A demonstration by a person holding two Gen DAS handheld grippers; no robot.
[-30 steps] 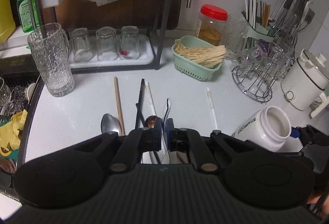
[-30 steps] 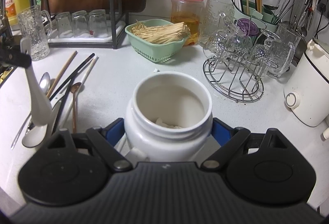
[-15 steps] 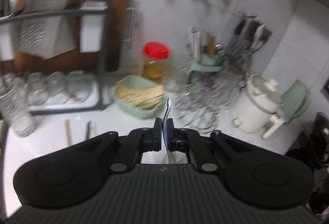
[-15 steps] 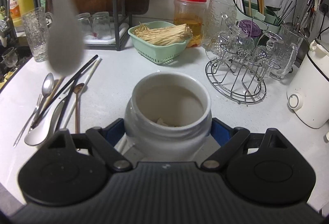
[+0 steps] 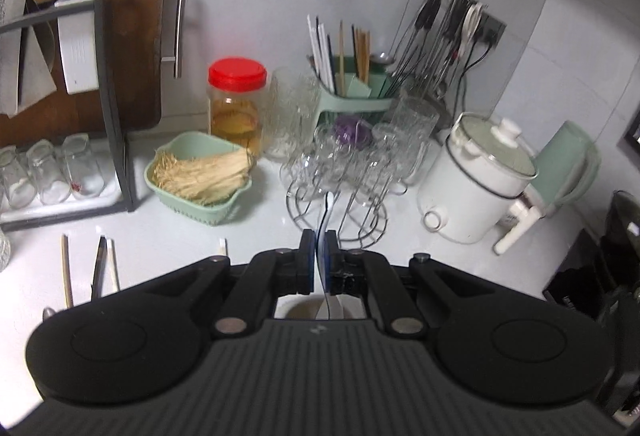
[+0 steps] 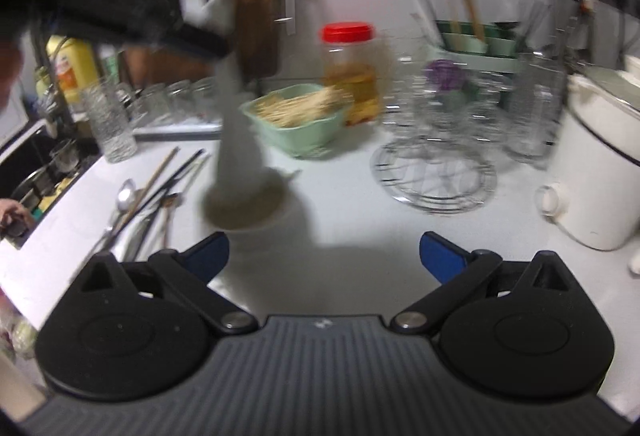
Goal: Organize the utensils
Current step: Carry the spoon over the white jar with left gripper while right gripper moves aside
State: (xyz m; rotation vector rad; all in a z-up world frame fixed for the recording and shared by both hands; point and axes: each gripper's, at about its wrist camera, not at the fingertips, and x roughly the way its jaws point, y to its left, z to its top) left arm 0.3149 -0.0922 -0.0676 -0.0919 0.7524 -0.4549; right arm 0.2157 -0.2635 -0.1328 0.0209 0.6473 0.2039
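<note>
From the left wrist we see our left gripper [image 5: 319, 256] with its fingers pinched tight on the white spoon [image 5: 325, 214], the handle jutting toward twelve o'clock and the jar [image 5: 298, 310] just beneath.

From the right wrist, our right gripper [image 6: 323, 256] has just been opening; its fingers stand wide and empty. The jar [image 6: 256, 214] sits on the counter [image 6: 352, 204] at eleven o'clock, spoon bowl [image 6: 236, 156] over its mouth. We judge the drop-in comes next: lower, then release. Loose utensils [image 6: 140, 204] wait at ten o'clock.

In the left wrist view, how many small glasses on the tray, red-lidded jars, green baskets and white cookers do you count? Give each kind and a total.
Small glasses: 3
Red-lidded jar: 1
Green basket: 1
White cooker: 1
Total: 6
</note>
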